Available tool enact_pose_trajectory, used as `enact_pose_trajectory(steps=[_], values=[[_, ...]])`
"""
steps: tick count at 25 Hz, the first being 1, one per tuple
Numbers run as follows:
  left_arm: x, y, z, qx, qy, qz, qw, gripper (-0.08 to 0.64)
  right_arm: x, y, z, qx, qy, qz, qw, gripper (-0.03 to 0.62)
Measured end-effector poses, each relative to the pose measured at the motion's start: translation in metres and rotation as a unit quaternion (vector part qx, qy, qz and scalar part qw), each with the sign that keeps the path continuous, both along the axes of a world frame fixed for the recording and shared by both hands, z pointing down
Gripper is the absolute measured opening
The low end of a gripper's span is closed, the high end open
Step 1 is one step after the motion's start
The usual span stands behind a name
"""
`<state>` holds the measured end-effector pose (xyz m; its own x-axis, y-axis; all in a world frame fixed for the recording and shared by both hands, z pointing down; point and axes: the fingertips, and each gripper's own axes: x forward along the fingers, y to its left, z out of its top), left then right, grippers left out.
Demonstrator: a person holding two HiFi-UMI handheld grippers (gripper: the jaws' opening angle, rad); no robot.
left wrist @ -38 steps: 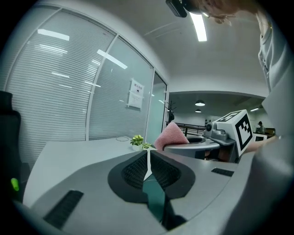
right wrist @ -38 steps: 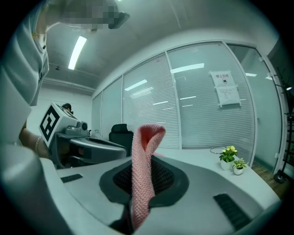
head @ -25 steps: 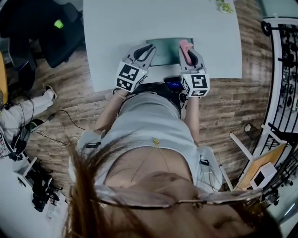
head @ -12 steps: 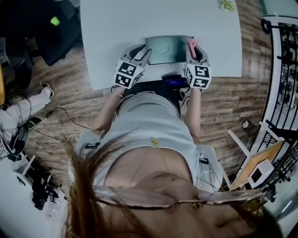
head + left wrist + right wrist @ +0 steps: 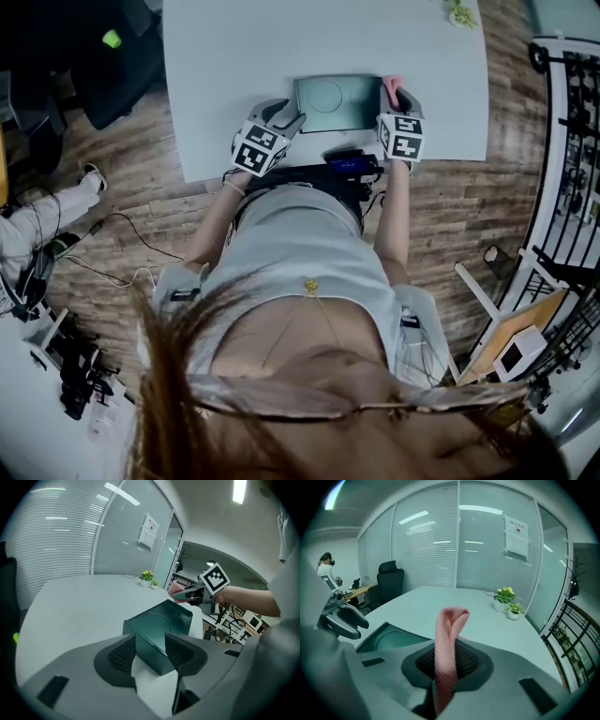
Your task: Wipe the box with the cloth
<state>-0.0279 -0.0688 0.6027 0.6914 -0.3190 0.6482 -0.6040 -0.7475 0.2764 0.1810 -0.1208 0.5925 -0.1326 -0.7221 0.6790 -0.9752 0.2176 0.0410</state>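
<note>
The dark green rectangular box with a round mark on its top lay on the pale grey table, near the person's edge and between the two grippers. The left gripper had just been opening its jaws, which stood apart with the box's near corner between them, the pads not pressing on it. The right gripper, just beside the box's other end, was clamped on a folded pink knitted cloth that stood up out of its jaws.
</note>
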Motion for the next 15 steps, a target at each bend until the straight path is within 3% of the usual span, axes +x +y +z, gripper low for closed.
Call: enact_pose_trajectory(steps=[6, 15], values=[[0.003, 0.005, 0.013, -0.02, -0.009, 0.013, 0.9997, 0.195, 0.005, -0.006, 0.022, -0.039, 0.017, -0.007, 0.999, 0.04], [0.008, 0.012, 0.019, -0.03, -0.012, 0.032, 0.9989, 0.196, 0.003, -0.012, 0.036, -0.062, 0.039, -0.014, 0.997, 0.04]])
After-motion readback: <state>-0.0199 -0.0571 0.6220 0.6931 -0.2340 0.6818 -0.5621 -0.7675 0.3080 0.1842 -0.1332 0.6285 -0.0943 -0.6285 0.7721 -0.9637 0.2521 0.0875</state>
